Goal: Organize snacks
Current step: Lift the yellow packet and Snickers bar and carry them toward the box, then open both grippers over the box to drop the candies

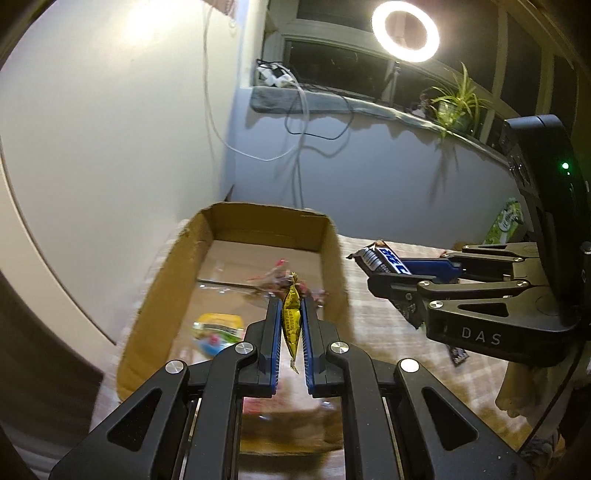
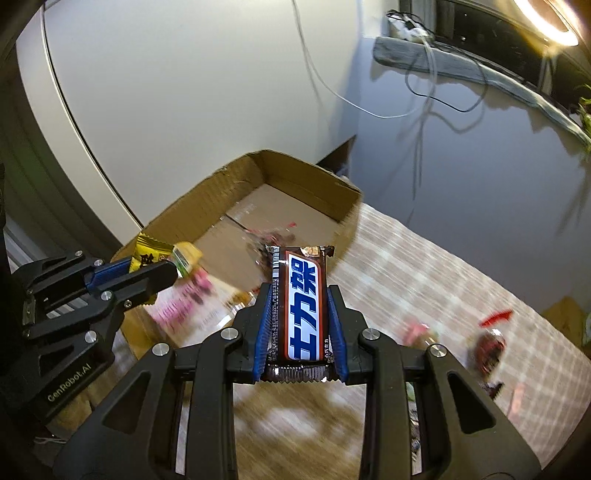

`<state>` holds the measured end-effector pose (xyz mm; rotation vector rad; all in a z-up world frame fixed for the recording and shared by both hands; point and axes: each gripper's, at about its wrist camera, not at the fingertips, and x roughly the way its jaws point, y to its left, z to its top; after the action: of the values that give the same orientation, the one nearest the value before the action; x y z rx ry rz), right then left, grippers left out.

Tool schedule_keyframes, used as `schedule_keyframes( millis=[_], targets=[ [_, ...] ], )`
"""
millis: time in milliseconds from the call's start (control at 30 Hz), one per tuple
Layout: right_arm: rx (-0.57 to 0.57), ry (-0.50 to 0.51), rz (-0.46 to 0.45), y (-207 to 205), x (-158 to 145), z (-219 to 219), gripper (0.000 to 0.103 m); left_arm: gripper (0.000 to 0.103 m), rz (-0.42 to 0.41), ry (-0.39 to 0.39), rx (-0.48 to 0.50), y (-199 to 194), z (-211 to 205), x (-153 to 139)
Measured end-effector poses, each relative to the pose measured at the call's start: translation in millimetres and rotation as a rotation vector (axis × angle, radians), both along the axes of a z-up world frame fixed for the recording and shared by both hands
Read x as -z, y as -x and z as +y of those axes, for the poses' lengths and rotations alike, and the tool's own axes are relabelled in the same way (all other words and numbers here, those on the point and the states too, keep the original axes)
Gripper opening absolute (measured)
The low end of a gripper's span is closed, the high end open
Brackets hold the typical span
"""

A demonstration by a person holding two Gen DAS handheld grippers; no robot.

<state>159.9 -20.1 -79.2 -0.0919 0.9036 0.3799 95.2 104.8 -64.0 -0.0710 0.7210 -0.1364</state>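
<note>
The left tool is clenching a thin, crinkled yellow foil sachet edge-on between its blue ribbed pads, over the open cardboard box. The right tool is gripping a glossy brown bar with a white and blue label, lengthwise between its pads, above the checked cloth just beside the box's corner. The box is shallow, with raw corrugated walls, and is holding a few blurred wrapped sweets and a yellow-green packet. The left view is showing a glowing ring lamp, a spiky potted plant and a green carton. Only the right view is showing 2 blurred wrapped snacks lying on the cloth.
</note>
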Motion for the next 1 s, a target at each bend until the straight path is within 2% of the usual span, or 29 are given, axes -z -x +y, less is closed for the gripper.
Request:
schedule_keyframes(
  millis=[600,700,767,833,900,1000],
  targets=[
    [-0.043,-0.025,0.041,-43.4,18.1,38.6,0.029,0.009,0.026,0.018,-0.051,-16.0,31.0,9.2],
    [-0.045,-0.023,0.036,-44.6,16.9,41.9,0.03,0.012,0.026,0.019,-0.056,-17.3,32.2,9.5],
    [-0.045,-0.025,0.028,-45.0,14.8,43.4,0.036,0.016,0.026,0.016,-0.059,-18.2,32.2,10.1],
    [-0.038,-0.024,0.014,-44.5,12.3,43.1,0.057,0.02,0.024,0.013,-0.061,-18.3,32.1,10.2],
    [-0.033,-0.025,0.0,-43.6,9.8,42.0,0.065,0.026,0.019,0.008,-0.064,-17.8,31.8,10.1],
    [-0.026,-0.02,-0.009,-42.5,7.3,40.0,0.067,0.041,0.015,0.006,-0.065,-17.0,32.1,10.2]
  ],
)
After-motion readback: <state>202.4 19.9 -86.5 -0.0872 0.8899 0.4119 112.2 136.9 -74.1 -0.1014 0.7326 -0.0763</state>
